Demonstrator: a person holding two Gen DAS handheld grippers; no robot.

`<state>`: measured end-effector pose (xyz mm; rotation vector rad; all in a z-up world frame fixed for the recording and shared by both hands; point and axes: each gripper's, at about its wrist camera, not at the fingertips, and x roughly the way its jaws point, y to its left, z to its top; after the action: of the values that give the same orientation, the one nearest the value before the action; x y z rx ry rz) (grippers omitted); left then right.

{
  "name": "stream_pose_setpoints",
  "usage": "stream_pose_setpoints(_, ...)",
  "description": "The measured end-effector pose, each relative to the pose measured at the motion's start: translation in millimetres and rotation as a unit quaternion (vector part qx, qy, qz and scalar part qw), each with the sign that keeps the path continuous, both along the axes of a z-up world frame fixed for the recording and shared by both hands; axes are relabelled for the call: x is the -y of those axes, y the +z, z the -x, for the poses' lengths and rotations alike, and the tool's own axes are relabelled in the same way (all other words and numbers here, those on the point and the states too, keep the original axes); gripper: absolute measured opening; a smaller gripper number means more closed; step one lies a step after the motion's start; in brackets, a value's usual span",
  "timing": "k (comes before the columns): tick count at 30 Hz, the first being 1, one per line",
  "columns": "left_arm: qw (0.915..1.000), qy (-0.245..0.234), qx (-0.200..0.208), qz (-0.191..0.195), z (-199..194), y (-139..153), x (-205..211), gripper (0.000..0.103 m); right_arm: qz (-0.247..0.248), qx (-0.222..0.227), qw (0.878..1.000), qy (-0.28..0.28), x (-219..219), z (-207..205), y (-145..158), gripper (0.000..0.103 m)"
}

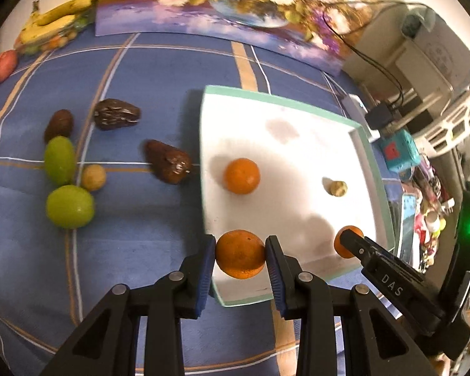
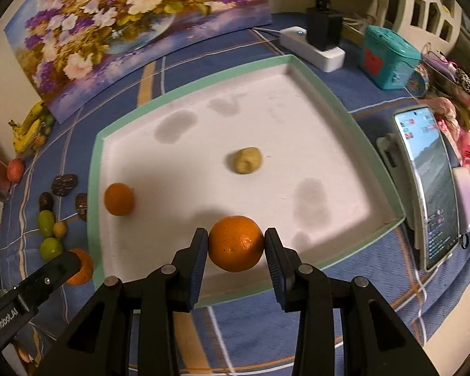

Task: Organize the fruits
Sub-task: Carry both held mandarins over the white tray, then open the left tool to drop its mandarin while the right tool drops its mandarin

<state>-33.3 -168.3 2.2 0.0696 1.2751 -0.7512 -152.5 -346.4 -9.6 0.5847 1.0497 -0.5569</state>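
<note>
My left gripper (image 1: 240,254) is shut on an orange (image 1: 239,253), held over the near left corner of the white tray with the green rim (image 1: 275,98). My right gripper (image 2: 236,244) is shut on another orange (image 2: 236,243), held over the tray's (image 2: 191,83) near edge. A third orange (image 1: 242,176) (image 2: 119,199) lies in the tray with a small tan fruit (image 1: 336,187) (image 2: 245,160). The right gripper's orange also shows in the left wrist view (image 1: 344,244); the left gripper's orange shows in the right wrist view (image 2: 82,266).
On the blue checked cloth left of the tray lie two green fruits (image 1: 69,206) (image 1: 59,159), a small tan fruit (image 1: 93,177) and three dark brown fruits (image 1: 169,161) (image 1: 117,114) (image 1: 59,123). Bananas (image 1: 54,20) and a red fruit (image 1: 3,65) lie far left. A flower painting (image 2: 116,22), power strip (image 2: 313,48), teal box (image 2: 388,58) and phone (image 2: 429,185) stand around.
</note>
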Motion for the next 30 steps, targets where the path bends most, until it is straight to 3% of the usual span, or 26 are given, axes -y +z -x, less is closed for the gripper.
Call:
stream_pose_setpoints(9,0.999,-0.026,-0.019,-0.032,6.0,-31.4,18.8,0.035,-0.01,-0.026,1.0,0.004,4.0,-0.1,-16.2,0.039)
stream_pose_setpoints(13,0.9986,-0.034,-0.007,-0.039,11.5,-30.9,23.0,0.035,-0.007,-0.027,1.0,0.007,3.1,0.1,-15.7,0.039)
stream_pose_setpoints(23,0.9988,-0.031,-0.02,-0.033,8.6,-27.3,20.2,0.037,-0.005,-0.031,0.999,0.004,1.2,-1.3,-14.8,0.039)
stream_pose_setpoints(26,0.999,-0.033,-0.018,-0.023,6.6,-20.7,16.1,0.044,-0.002,-0.034,0.999,0.001,1.8,-0.9,-14.3,0.039)
stream_pose_setpoints(30,0.9994,-0.029,-0.013,-0.012,4.4,-10.0,11.8,0.044,0.005,-0.029,1.0,-0.004,2.8,2.0,-8.8,0.044)
